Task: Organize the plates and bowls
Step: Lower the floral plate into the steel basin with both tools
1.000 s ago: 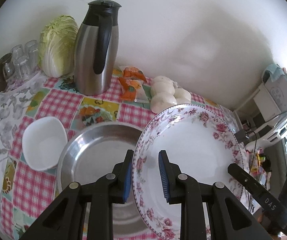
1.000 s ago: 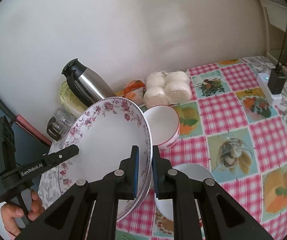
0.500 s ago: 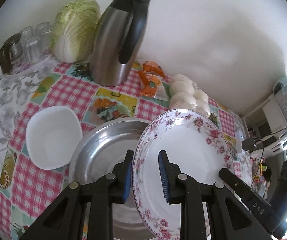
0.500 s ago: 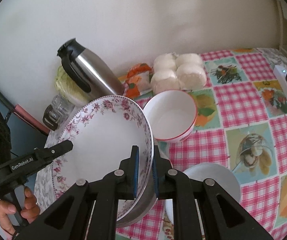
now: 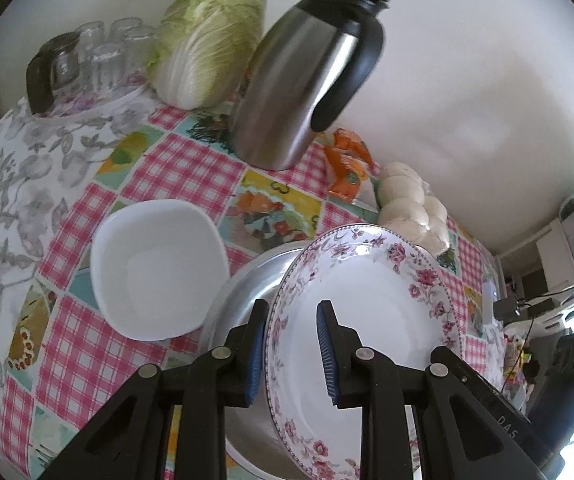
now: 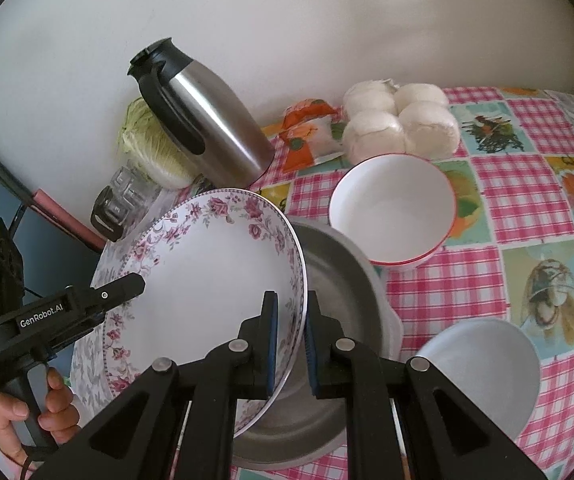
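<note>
White round plate with pink floral rim [image 5: 371, 304], tilted above round steel basin [image 6: 339, 280], was clamped by left gripper [image 5: 291, 354] and right gripper [image 6: 290, 346].

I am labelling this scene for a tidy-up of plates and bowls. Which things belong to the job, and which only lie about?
Belong to the job:
- floral-rimmed white plate, gripped at opposite rims by left gripper and right gripper
- round steel pan
- square white bowl
- red-rimmed white bowls

Lying about:
- steel thermos jug
- pale green cabbage
- white steamed buns
- clear glasses
</note>
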Demonstrator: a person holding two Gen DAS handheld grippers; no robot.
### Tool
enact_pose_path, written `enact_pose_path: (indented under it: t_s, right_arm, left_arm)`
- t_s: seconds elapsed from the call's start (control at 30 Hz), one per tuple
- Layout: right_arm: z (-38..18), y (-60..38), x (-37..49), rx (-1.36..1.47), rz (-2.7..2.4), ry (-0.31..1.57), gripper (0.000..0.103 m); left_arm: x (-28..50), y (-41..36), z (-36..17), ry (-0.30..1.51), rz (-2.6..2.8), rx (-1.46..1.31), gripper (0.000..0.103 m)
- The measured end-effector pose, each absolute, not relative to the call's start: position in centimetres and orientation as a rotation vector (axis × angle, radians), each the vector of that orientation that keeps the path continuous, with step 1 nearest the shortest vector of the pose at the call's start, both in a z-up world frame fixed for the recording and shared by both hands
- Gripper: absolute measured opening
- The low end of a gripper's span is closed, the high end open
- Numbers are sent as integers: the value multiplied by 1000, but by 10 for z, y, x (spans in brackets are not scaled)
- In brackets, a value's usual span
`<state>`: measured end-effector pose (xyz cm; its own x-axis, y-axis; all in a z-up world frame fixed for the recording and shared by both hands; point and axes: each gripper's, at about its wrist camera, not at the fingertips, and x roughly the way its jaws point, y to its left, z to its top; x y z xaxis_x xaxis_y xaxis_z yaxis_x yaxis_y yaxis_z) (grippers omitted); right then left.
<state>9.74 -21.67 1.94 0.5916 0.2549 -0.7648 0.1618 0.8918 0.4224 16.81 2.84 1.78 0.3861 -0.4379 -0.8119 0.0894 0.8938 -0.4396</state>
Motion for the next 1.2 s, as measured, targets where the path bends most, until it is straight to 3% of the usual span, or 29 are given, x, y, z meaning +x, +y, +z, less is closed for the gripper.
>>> enact_pose_path:
  t_s: [1.2]
  right_arm:
    - [-30,-219,113,477,-13,1110,15]
  left_arm:
    - [176,12,-49,1305,-303,-295,26]
